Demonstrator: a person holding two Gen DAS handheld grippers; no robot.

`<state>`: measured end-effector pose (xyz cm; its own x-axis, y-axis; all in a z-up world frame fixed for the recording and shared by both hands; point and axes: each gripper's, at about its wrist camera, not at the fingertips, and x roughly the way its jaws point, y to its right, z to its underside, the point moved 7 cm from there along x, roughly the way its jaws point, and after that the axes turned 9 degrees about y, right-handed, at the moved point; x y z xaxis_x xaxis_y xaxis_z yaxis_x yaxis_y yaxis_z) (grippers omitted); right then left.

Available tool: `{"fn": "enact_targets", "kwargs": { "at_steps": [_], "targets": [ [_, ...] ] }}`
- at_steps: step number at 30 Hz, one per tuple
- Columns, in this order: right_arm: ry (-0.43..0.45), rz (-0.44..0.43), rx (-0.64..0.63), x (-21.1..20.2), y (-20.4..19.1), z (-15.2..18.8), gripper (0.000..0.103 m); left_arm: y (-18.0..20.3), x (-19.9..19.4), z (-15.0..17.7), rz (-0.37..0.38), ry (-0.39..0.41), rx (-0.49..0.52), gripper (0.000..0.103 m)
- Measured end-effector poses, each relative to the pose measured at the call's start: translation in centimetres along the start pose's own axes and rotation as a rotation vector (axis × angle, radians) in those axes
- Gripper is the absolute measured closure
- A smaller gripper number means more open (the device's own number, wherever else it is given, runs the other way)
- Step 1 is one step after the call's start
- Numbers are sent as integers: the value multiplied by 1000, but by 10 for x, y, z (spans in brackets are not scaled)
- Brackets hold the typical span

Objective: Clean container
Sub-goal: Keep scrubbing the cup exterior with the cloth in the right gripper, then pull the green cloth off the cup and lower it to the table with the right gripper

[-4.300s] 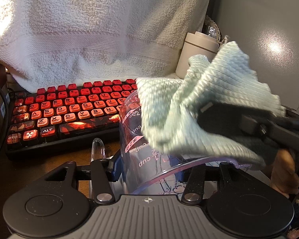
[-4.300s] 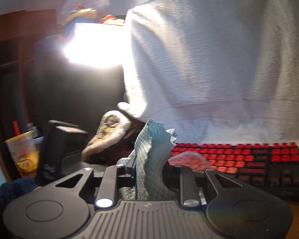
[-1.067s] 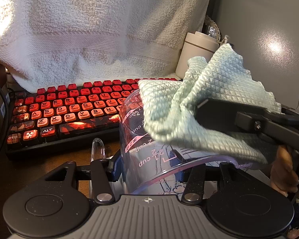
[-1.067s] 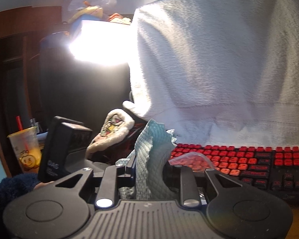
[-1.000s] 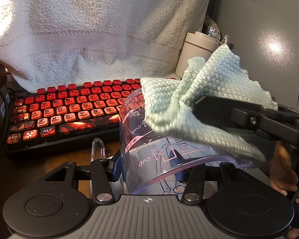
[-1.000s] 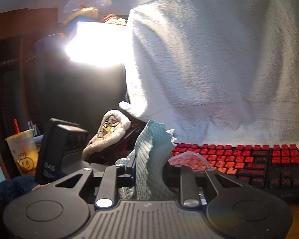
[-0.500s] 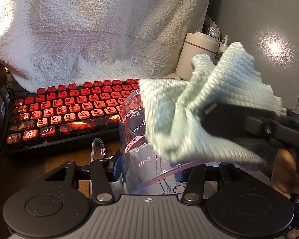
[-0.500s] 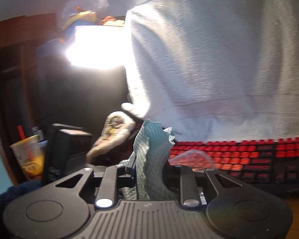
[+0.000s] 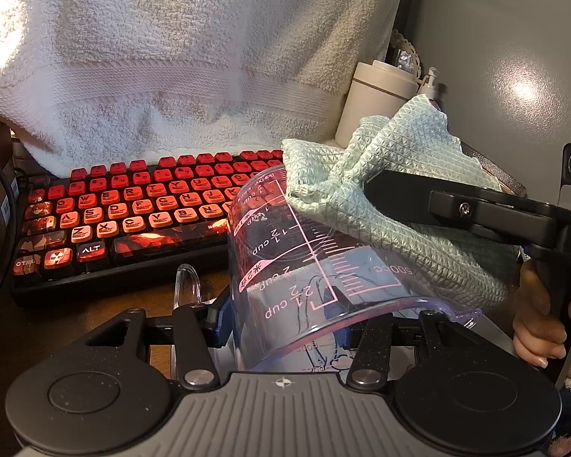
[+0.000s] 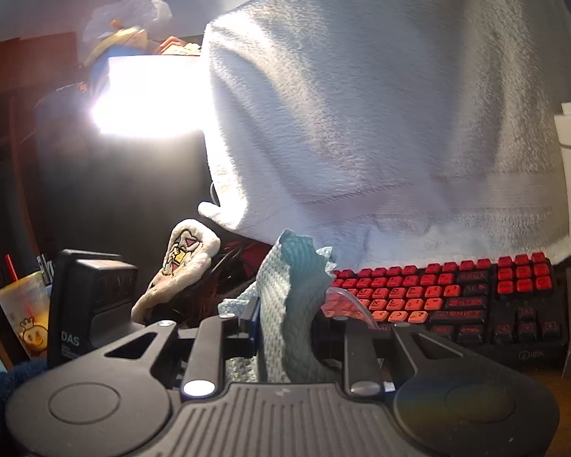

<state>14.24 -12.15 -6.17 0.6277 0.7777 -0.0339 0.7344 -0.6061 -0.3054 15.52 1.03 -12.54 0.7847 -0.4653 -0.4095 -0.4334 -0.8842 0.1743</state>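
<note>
A clear measuring cup [image 9: 304, 266] with pink markings lies tilted between my left gripper's [image 9: 281, 327] blue pads, mouth toward the camera and handle [image 9: 188, 285] at the left. The left gripper is shut on it. My right gripper [image 9: 377, 198] comes in from the right, shut on a pale green waffle cloth [image 9: 399, 175]. The cloth is bunched against the cup's upper right side. In the right wrist view the cloth [image 10: 289, 278] stands pinched between the right gripper's [image 10: 285, 327] fingers. A sliver of the cup [image 10: 342, 301] shows beside it, and the left gripper's black body [image 10: 87, 304] is at the left.
A red-keyed keyboard [image 9: 133, 209] lies just beyond the cup, under a draped white towel [image 9: 171, 57]. A cream tumbler [image 9: 377, 103] stands at the back right. A hand [image 9: 536, 327] grips the right tool. A yellow drink cup [image 10: 23, 316] and a plush item [image 10: 182, 266] sit at the left.
The right gripper has rubbed the cloth back and forth over the cup's side and now sits slightly higher. The left gripper and the cup have stayed put.
</note>
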Motion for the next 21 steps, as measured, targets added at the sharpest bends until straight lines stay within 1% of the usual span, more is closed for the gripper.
{"fn": "enact_targets", "kwargs": {
  "at_steps": [3, 11, 13, 15, 17, 21],
  "targets": [
    [0, -6, -17, 0, -3, 0, 80, 0, 0, 0, 0, 0, 0, 55],
    [-7, -85, -27, -1, -17, 2, 82, 0, 0, 0, 0, 0, 0, 55],
    [-6, -87, -40, -2, -19, 2, 82, -1, 0, 0, 0, 0, 0, 55],
    [-3, -80, -46, -3, -20, 1, 82, -1, 0, 0, 0, 0, 0, 55],
    [5, -54, -67, -3, -19, 1, 82, 0, 0, 0, 0, 0, -1, 55],
    [46, 51, -154, -4, -16, -1, 83, -1, 0, 0, 1, 1, -2, 55]
  ]
}}
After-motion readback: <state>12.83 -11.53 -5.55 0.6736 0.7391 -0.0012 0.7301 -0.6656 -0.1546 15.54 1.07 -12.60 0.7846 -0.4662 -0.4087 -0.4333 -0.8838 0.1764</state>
